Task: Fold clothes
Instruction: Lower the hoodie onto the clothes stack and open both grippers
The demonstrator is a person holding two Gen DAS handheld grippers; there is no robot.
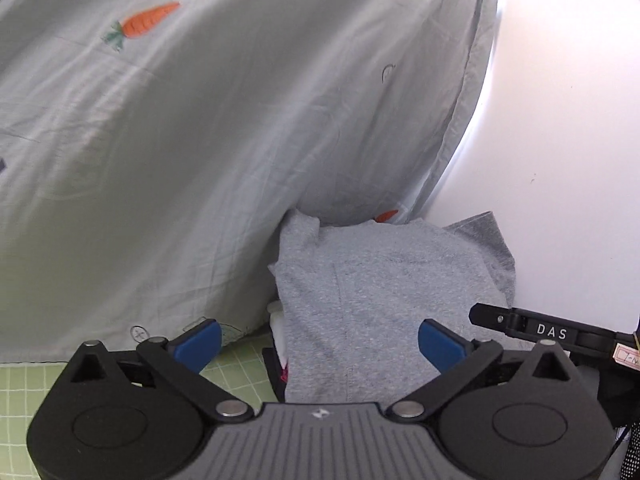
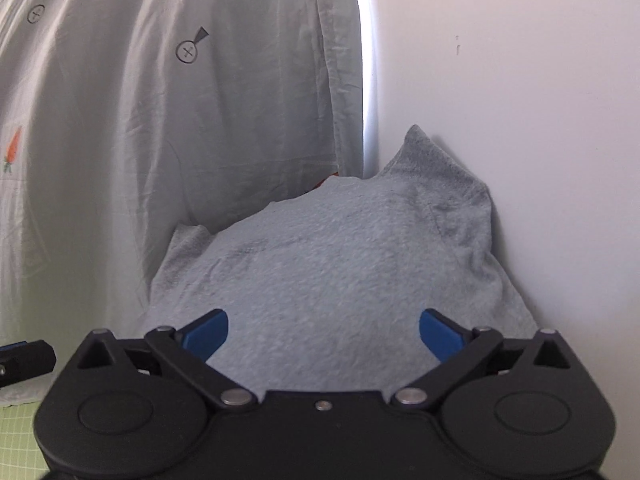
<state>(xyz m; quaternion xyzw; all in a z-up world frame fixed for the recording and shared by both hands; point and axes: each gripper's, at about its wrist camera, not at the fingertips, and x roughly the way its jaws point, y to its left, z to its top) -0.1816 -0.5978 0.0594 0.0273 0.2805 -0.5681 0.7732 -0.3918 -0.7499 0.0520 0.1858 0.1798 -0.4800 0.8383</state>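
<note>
A folded grey heathered garment (image 1: 376,296) lies on top of a pile in the corner, against a white wall; it also shows in the right wrist view (image 2: 332,264). My left gripper (image 1: 320,346) is open, its blue pads apart just above the near edge of the garment, holding nothing. My right gripper (image 2: 324,332) is open too, over the near part of the same garment, empty. Part of the right gripper (image 1: 532,326) shows at the right of the left wrist view. White and dark clothes (image 1: 278,344) peek out under the grey one.
A pale grey printed sheet with carrots (image 1: 168,120) hangs behind and left of the pile, also in the right wrist view (image 2: 160,112). A white wall (image 2: 520,120) bounds the right side. A green gridded mat (image 1: 28,388) covers the surface at the lower left.
</note>
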